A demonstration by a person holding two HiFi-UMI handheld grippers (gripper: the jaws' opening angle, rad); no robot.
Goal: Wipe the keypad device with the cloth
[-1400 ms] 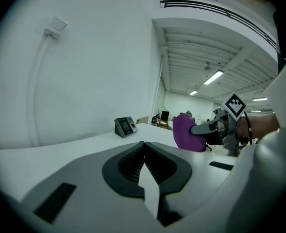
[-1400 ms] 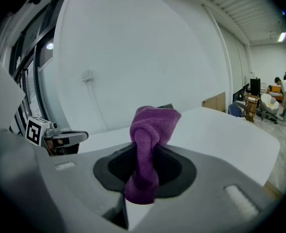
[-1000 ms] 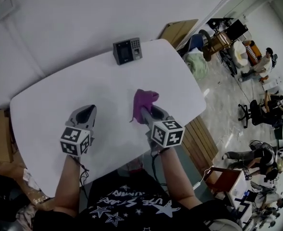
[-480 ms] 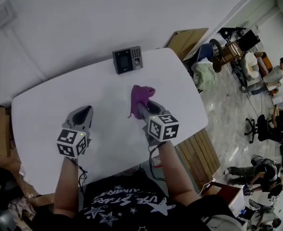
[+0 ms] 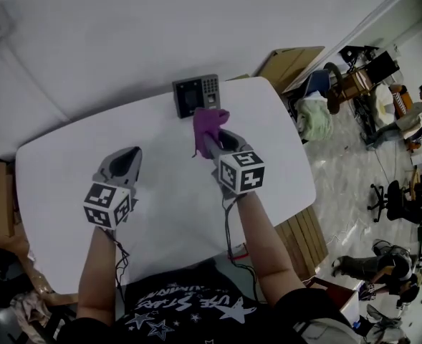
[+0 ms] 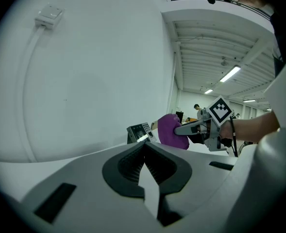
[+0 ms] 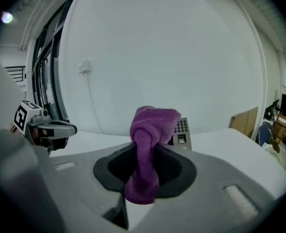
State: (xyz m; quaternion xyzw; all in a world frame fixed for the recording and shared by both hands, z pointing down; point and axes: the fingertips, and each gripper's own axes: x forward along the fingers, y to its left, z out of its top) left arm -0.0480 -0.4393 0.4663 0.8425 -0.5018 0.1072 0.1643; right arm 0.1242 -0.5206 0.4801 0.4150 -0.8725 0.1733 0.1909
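Gripping purple cloth [image 5: 209, 122], right tool [image 5: 215, 145] near keypad device [image 5: 195, 94]; left tool [image 5: 129, 160] apparently closed, empty.

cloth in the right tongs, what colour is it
Plain purple; the soft purple cloth shows best in the right gripper view.

We identify the keypad device [image 5: 196, 94] as a dark, boxy unit with a dark screen on its left half and a button grid on its right. It stands on the white table [image 5: 67, 170], at the far edge. The cloth [image 5: 209, 124] is purple and bunched into a lump. It is pinched between the jaws of the right claw [image 5: 212, 142], with a tail hanging below, directly in front of the device's keypad. We cannot confirm contact.
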